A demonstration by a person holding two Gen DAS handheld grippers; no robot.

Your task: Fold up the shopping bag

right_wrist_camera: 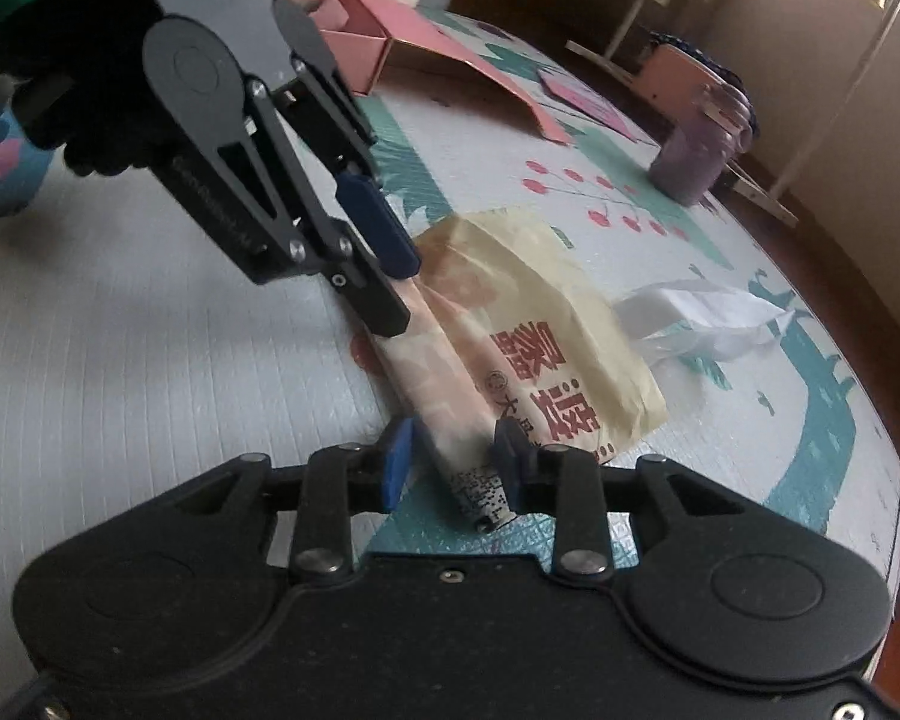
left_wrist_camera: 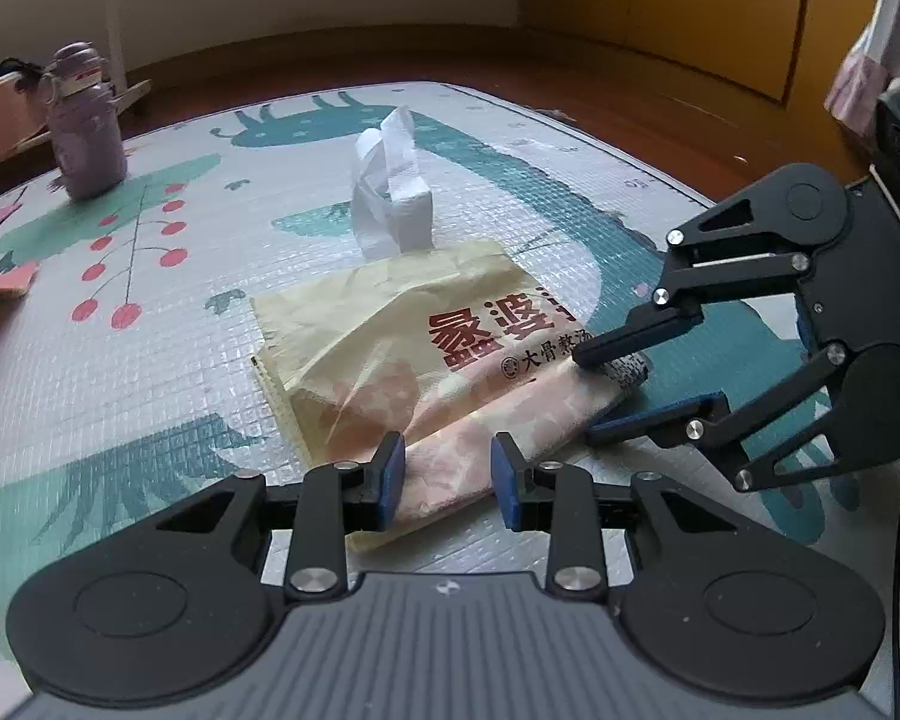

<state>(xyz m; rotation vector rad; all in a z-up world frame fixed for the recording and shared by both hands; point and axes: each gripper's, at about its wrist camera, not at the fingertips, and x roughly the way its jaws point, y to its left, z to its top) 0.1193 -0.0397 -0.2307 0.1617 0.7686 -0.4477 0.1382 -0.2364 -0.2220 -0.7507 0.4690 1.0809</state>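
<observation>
Bag [left_wrist_camera: 426, 354]: flat on mat [left_wrist_camera: 150, 360], near edge rolled.
Left gripper [left_wrist_camera: 447, 474]: open, straddling the roll.
Right gripper [right_wrist_camera: 453, 459]: open too, probably just touching.
Tip: pinch both ends evenly, roll tight.

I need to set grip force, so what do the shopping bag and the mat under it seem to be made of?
The shopping bag looks like thin, semi-gloss cream plastic film: it creases sharply and the rolled pink part shows through. The mat looks like padded foam with a glossy printed skin: it has an embossed grid and light glints. Both are likely slippery, though that is a guess.
</observation>
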